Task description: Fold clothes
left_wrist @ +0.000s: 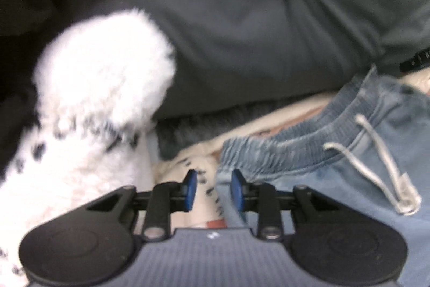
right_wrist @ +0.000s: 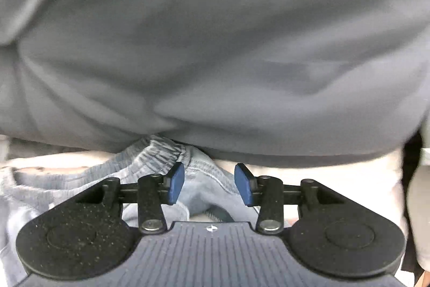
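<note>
Sweatshirt, grey (right_wrist: 215,45), bulky, fills bkgd of both views, w/ white fleece item (left_wrist: 102,77) beside it at left; denim shorts (left_wrist: 349,152) lie flat on cream cover (left_wrist: 182,168), waistband toward grey mass, likely laid out for next fold. 2 grippers: left gripper (left_wrist: 213,188) spread over shorts' edge, right gripper (right_wrist: 209,183) spread over waistband, pads clear of cloth, nothing pinched.

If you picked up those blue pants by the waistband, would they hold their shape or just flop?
Probably flop: the pants lie rumpled and the waistband is bunched into soft gathers. The drawstring looks loose, so it would likely dangle. They seem light and cloth-soft, unlikely to slip or roll.
</note>
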Tool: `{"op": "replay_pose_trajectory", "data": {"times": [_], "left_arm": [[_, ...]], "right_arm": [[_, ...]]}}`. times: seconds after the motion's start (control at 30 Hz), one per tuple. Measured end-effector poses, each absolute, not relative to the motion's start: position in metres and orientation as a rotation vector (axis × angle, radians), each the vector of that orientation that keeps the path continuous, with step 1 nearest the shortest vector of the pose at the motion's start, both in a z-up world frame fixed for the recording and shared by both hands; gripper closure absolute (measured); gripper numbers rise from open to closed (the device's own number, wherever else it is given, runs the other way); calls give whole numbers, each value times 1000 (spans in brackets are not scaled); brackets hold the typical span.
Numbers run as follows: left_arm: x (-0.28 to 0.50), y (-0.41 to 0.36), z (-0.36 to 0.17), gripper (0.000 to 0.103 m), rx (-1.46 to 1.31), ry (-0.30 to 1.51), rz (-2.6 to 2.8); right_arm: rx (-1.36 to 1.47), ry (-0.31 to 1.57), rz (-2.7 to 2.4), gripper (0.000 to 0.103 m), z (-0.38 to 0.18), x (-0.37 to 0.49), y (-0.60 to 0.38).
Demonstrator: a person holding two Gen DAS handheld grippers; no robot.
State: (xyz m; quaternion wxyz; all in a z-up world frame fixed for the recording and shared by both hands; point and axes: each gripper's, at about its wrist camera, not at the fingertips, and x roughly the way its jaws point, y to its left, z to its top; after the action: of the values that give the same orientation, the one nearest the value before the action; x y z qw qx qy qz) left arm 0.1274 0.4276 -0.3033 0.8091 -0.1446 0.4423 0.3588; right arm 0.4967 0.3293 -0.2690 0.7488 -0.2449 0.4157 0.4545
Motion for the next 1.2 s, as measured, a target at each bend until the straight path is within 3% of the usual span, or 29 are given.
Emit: {"op": "replay_pose_trajectory", "data": {"times": [0.2,0.43,0.47,0.5,0.83,0.9,0.97,1.03,1.2], "left_arm": [[155,416,-316,74,-379,942,597],[174,412,-356,74,-365,997,553],[176,415,-364,84,-362,1000,579],[177,417,-370,87,-360,997,596],[177,408,-370,89,-295,989,634],[175,408,-365,83,-341,957,650],[173,404,-359,58,-343,921,645],[171,399,-353,48,-329,900,649],[172,377,-341,48,-271,902,655]], "right_arm": [[-493,918,1025,55,-262,487,291],[-448,1018,950,64,-321,470,289],[-426,1015,942,64,-327,473,288],[-406,1019,926,64,-330,477,291],[-277,1003,793,65,-350,488,311],[-265,1008,770,63,-347,483,307],[-244,1022,741,58,-338,477,296],[-208,1024,757,55,-326,468,275],[-233,1025,755,55,-296,448,221]]}}
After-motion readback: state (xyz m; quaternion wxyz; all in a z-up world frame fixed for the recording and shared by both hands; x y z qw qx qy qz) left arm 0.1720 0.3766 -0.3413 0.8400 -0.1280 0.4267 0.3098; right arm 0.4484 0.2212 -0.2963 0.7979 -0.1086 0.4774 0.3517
